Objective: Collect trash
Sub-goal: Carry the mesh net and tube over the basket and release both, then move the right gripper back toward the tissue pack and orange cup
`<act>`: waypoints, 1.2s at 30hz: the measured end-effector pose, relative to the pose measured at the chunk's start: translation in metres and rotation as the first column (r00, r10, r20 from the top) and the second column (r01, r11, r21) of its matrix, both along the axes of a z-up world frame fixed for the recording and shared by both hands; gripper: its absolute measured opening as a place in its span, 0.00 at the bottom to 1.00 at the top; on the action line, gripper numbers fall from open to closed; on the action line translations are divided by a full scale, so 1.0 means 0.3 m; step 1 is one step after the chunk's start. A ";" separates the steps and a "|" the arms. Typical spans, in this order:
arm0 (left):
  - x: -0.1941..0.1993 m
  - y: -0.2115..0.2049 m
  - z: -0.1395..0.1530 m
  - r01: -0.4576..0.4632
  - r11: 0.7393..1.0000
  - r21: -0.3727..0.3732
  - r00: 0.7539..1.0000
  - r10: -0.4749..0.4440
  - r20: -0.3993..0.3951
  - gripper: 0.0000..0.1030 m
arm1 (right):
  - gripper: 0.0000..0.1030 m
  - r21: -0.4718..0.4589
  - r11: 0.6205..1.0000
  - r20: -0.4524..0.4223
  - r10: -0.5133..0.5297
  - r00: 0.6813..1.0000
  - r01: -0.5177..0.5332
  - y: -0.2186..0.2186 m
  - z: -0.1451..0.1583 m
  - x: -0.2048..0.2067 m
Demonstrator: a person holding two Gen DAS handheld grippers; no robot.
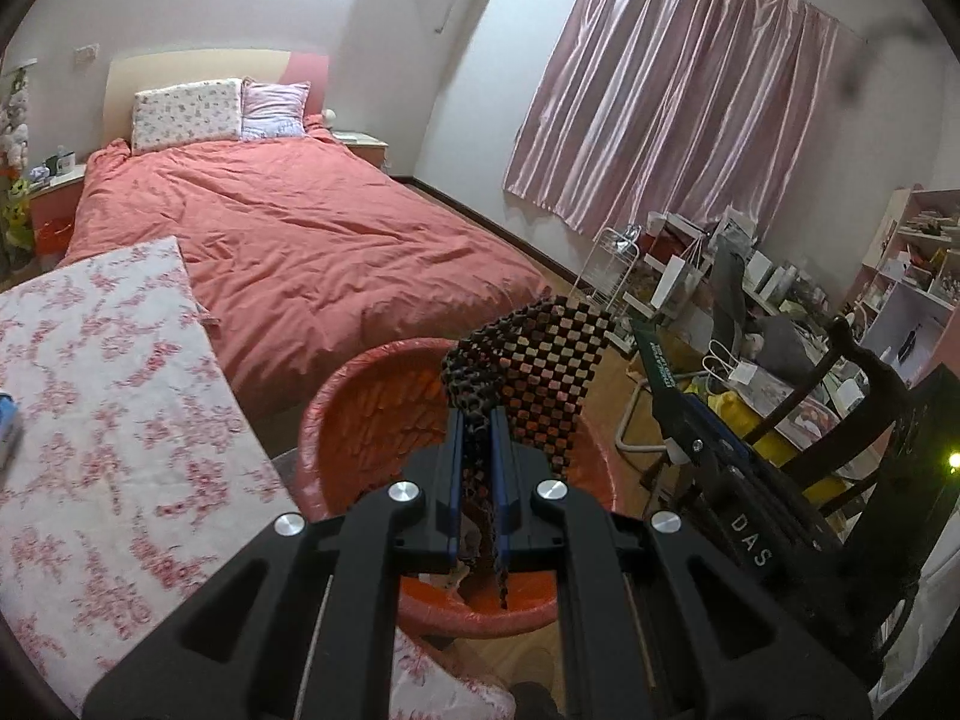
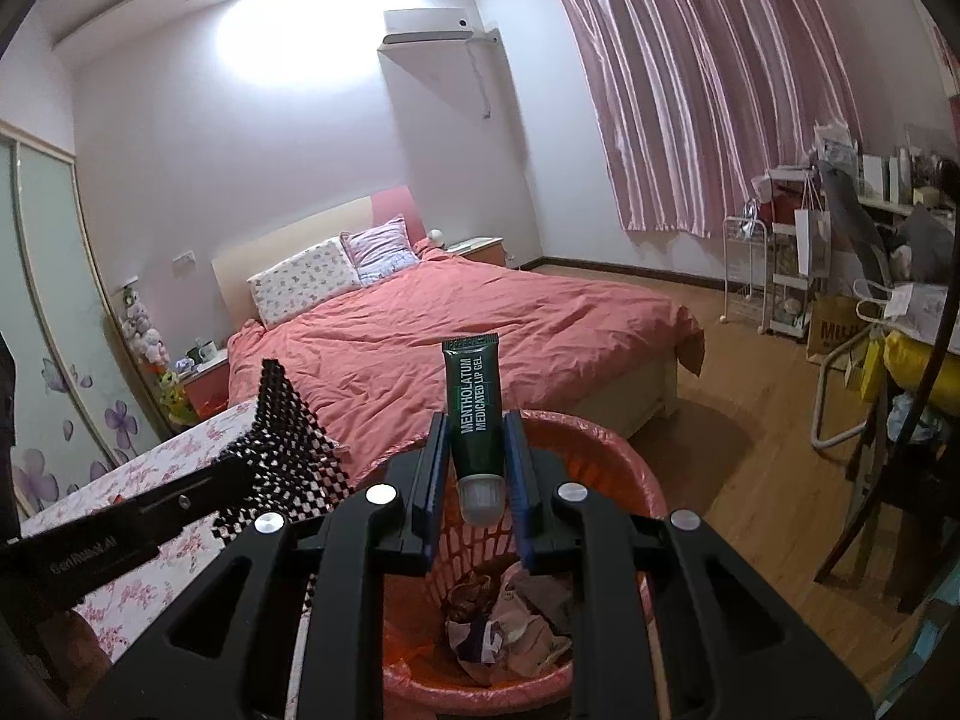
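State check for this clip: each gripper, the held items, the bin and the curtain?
left gripper: shut on checkered wrapper, over the bin
right gripper: shut on lip gel tube, cap toward the camera
trash bin: lined, open, some trash inside
curtain: drawn closed

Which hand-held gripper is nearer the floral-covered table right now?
Left. The left hand-held gripper, clamping checkered mesh, sits beside the table; the right hand-held gripper, holding the lip gel tube, is farther off.

You face a bed (image 2: 456, 324) under a coral duvet — pink curtains (image 2: 708, 90) at right, wood floor (image 2: 744, 420), air conditioner (image 2: 429, 24) on the white wall.
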State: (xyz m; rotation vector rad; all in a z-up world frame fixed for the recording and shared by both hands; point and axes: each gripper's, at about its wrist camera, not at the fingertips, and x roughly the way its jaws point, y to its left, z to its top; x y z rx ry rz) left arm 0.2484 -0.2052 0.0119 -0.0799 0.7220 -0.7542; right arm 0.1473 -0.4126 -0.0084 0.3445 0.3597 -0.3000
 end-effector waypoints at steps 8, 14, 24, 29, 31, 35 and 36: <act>0.050 -0.075 -0.072 0.007 0.999 0.032 0.999 -0.006 -0.036 0.09 | 0.18 0.042 0.999 -0.007 0.004 1.000 -0.004 -0.037 -0.024 0.021; 0.078 -0.102 -0.116 -0.006 0.998 0.063 0.998 0.010 -0.060 0.24 | 0.19 0.091 0.995 -0.027 0.048 0.998 -0.046 -0.078 -0.045 0.050; 0.128 -0.013 -0.168 -0.093 0.988 0.120 0.990 0.104 -0.090 0.43 | 0.46 0.107 0.994 -0.070 0.040 0.997 -0.032 -0.086 -0.053 0.029; 0.110 0.092 -0.159 -0.155 0.972 0.178 0.986 0.165 -0.040 0.47 | 0.46 0.073 0.996 -0.083 0.054 0.995 -0.048 -0.058 -0.028 0.050; 0.102 0.145 -0.151 -0.184 0.964 0.194 0.981 0.192 -0.022 0.50 | 0.46 0.060 0.996 -0.084 0.072 0.994 -0.067 -0.042 -0.016 0.058; 0.102 0.265 -0.132 -0.250 0.945 0.212 0.967 0.256 0.002 0.54 | 0.46 0.034 0.990 -0.091 0.141 0.986 -0.139 0.045 0.005 0.083; 0.098 0.303 -0.125 -0.272 0.937 0.219 0.961 0.276 0.013 0.55 | 0.46 0.027 0.985 -0.099 0.170 0.981 -0.168 0.080 0.010 0.098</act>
